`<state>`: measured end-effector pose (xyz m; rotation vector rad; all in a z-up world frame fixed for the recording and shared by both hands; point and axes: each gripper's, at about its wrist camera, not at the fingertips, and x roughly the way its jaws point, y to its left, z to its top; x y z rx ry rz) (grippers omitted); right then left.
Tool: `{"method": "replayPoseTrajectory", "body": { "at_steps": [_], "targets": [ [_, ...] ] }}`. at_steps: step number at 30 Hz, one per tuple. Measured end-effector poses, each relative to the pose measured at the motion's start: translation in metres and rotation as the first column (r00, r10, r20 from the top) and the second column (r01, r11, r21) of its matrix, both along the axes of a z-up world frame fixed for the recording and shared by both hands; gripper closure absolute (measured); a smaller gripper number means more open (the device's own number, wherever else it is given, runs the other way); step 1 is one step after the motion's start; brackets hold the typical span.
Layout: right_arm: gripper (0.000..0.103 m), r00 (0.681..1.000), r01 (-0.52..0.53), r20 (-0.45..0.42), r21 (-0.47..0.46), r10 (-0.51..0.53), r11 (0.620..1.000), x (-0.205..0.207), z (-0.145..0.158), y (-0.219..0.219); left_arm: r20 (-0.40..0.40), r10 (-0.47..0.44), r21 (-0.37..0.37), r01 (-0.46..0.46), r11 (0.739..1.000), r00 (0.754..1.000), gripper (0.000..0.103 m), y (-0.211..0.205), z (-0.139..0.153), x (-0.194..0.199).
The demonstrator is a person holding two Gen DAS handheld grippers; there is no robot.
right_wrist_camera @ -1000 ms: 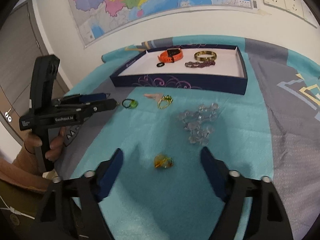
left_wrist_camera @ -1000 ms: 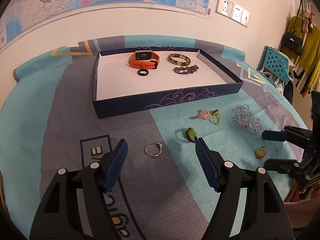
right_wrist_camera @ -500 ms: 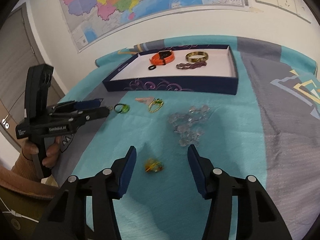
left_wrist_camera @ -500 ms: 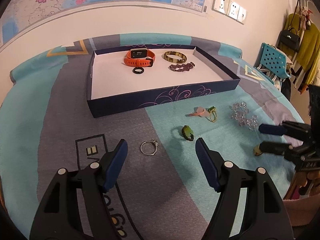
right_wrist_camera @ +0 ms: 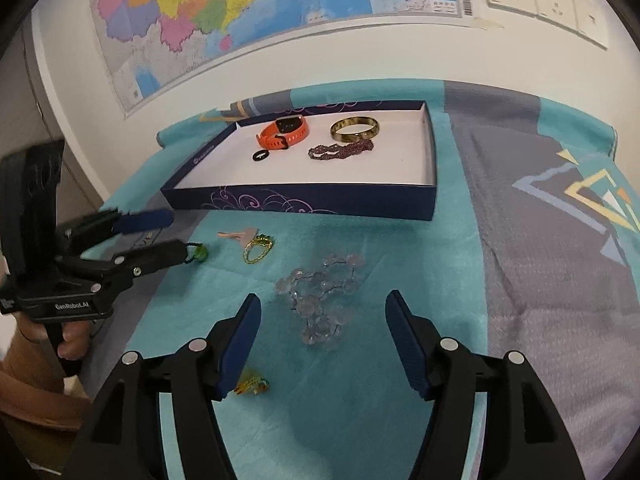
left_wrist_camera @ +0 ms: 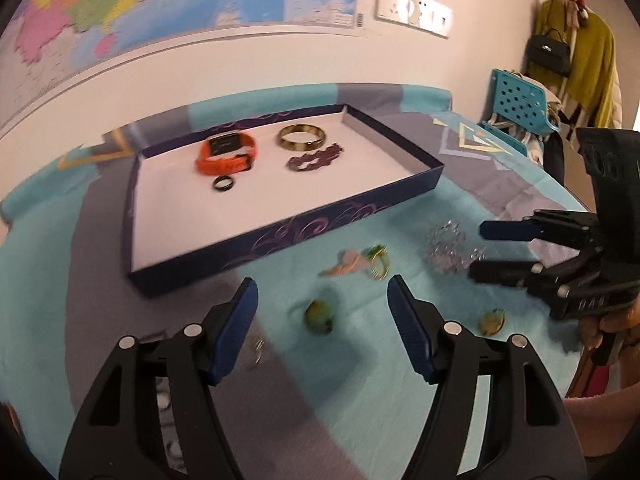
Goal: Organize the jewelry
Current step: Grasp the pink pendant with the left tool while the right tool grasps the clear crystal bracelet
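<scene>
A dark blue tray (left_wrist_camera: 280,236) (right_wrist_camera: 304,200) holds an orange watch (left_wrist_camera: 226,156), a gold bangle (left_wrist_camera: 302,139), a purple bracelet (left_wrist_camera: 314,159) and a black ring (left_wrist_camera: 223,183). On the cloth lie a green ring (left_wrist_camera: 318,317) (right_wrist_camera: 199,253), a silver ring (left_wrist_camera: 256,350), a gold ring (left_wrist_camera: 378,264) (right_wrist_camera: 258,248), a pink clip (left_wrist_camera: 344,266), a clear bead bracelet (right_wrist_camera: 320,296) (left_wrist_camera: 450,248) and an amber ring (left_wrist_camera: 493,321) (right_wrist_camera: 252,385). My left gripper (left_wrist_camera: 322,330) is open around the green ring. My right gripper (right_wrist_camera: 322,340) is open around the bead bracelet.
A teal and grey cloth (right_wrist_camera: 520,240) covers the table. A wall with a map (right_wrist_camera: 240,12) stands behind the tray. A teal chair (left_wrist_camera: 520,104) and hanging coats (left_wrist_camera: 580,64) stand at the right.
My left gripper has moved right from the silver ring to the green ring. My right gripper has moved forward past the amber ring to the clear bead bracelet and opened wider.
</scene>
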<state>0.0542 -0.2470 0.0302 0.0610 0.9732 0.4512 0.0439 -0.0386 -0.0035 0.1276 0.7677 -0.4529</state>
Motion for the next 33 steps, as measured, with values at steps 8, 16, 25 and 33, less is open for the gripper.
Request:
{"method": "replayPoseTrajectory", "body": {
  "at_steps": [8, 16, 25, 33],
  "targets": [
    [0.041, 0.999, -0.031, -0.020, -0.028, 0.030, 0.999, 0.012, -0.007, 0.013, -0.089, -0.015, 0.014, 0.016, 1.000, 0.996, 0.051, -0.013, -0.013, 0.027],
    [0.038, 0.999, -0.046, -0.017, -0.022, 0.045, 0.999, 0.014, -0.008, 0.014, -0.114, -0.037, 0.015, 0.039, 0.999, 0.993, 0.062, -0.019, -0.020, 0.033],
    [0.036, 0.999, -0.051, -0.018, -0.010, 0.051, 0.999, 0.015, -0.008, 0.014, -0.121, -0.051, 0.011, 0.052, 0.999, 0.991, 0.079, -0.023, -0.021, 0.038],
    [0.036, 0.998, -0.052, -0.021, -0.017, 0.051, 0.999, 0.016, -0.007, 0.017, -0.123, -0.058, 0.003, 0.059, 0.998, 0.991, 0.086, -0.024, -0.022, 0.040]
  ]
}}
